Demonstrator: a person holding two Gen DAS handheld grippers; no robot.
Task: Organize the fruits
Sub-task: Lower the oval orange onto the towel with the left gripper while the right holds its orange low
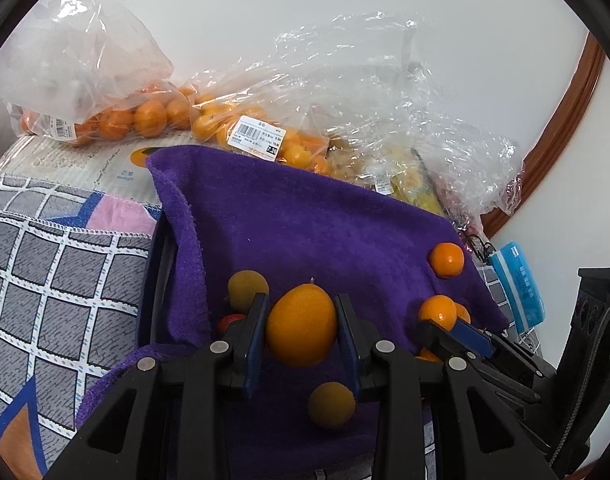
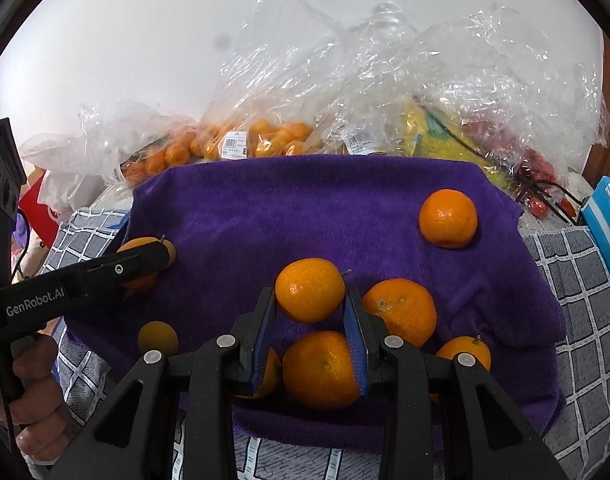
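The left claw [image 1: 301,320] is gripping an oval orange-yellow fruit [image 1: 301,326] over the left part of the purple fleece towel [image 1: 305,220]; two small dull-yellow round fruits [image 1: 247,290] are sitting just beside it, one ahead on the left, one nearer under the claw. The right claw [image 2: 309,312] is clenching a round orange mandarin [image 2: 309,290] over the towel's near middle, with a cluster of loose mandarins [image 2: 401,310] crowding close below and to its right. One lone mandarin [image 2: 448,218] is lying apart toward the far right corner. The towel's far half is lying bare and open. Along its far edge, clear plastic bags of small oranges [image 2: 265,136] and a yellow packet [image 2: 433,136] are forming a barrier. A grey checked cloth [image 2: 585,280] is bordering the towel on both sides, and a blue packet [image 2: 609,216] is sitting at the right edge.
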